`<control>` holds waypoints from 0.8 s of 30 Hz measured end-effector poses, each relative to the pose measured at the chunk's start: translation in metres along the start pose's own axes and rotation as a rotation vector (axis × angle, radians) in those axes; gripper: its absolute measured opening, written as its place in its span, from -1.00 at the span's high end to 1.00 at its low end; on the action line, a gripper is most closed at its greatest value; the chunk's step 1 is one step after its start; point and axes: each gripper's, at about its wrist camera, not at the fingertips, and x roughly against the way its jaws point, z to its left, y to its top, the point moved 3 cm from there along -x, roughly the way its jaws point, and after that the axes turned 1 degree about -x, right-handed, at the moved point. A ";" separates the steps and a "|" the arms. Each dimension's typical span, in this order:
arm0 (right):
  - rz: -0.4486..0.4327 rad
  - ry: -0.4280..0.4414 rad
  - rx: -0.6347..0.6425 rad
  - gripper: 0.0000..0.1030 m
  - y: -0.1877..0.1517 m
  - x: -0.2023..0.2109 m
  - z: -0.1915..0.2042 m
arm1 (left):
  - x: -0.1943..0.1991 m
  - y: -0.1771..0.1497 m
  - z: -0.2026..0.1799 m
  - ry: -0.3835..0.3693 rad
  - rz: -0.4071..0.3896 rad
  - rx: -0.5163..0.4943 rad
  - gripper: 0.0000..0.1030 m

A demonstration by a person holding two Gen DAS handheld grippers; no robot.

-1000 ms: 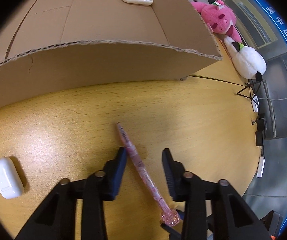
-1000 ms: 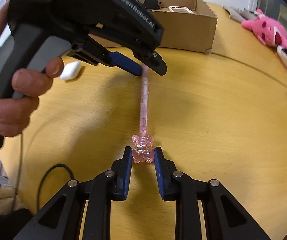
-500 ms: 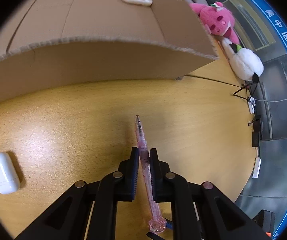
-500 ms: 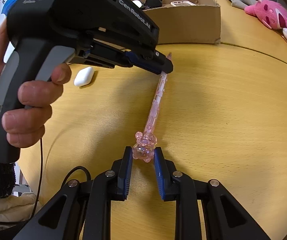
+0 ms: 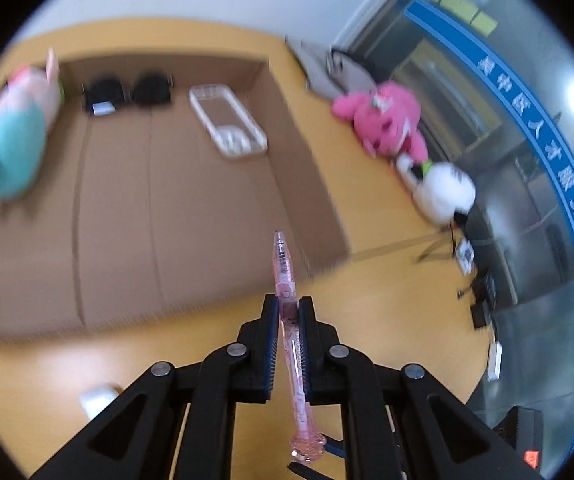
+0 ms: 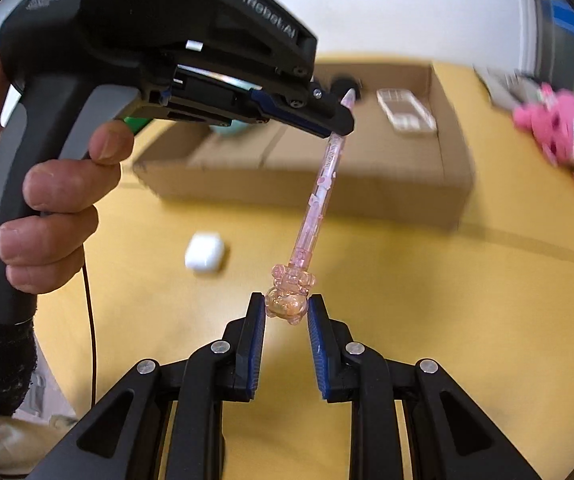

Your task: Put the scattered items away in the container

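Note:
A pink see-through pen (image 5: 285, 276) with a bear-shaped cap (image 6: 289, 299) is held in the air by both grippers. My left gripper (image 5: 288, 307) is shut on the pen's barrel; it also shows in the right wrist view (image 6: 337, 126). My right gripper (image 6: 286, 307) is shut on the bear cap. The pen's tip points toward the open cardboard box (image 5: 159, 184), which lies just ahead and below; in the right wrist view the box (image 6: 367, 184) is behind the pen. A white earbud case (image 6: 204, 251) lies on the wooden table (image 6: 407, 300) in front of the box.
Inside the box are a teal and pink plush (image 5: 15, 136), black glasses (image 5: 127, 90) and a clear phone case (image 5: 229, 120). A pink plush (image 5: 383, 122) and a white plush (image 5: 443, 194) lie on the table right of the box. Cables (image 5: 439, 246) run near the table's right edge.
My left gripper closed on the pen, then both grippers lifted it off the table and up toward the box. The box's inside has come into view.

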 end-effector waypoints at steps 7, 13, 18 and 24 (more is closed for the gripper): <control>-0.023 0.014 0.063 0.55 0.105 -0.011 -0.002 | 0.031 0.097 0.022 0.016 -0.043 0.017 0.83; 0.037 0.039 0.064 0.55 0.185 -0.052 -0.023 | 0.032 0.162 0.039 0.027 -0.047 0.023 0.84; 0.093 0.053 0.034 0.55 0.218 -0.086 -0.042 | 0.008 0.206 0.058 0.037 -0.019 0.037 0.84; 0.162 0.053 -0.007 0.55 0.229 -0.132 -0.070 | -0.048 0.237 0.085 0.032 0.048 0.054 0.84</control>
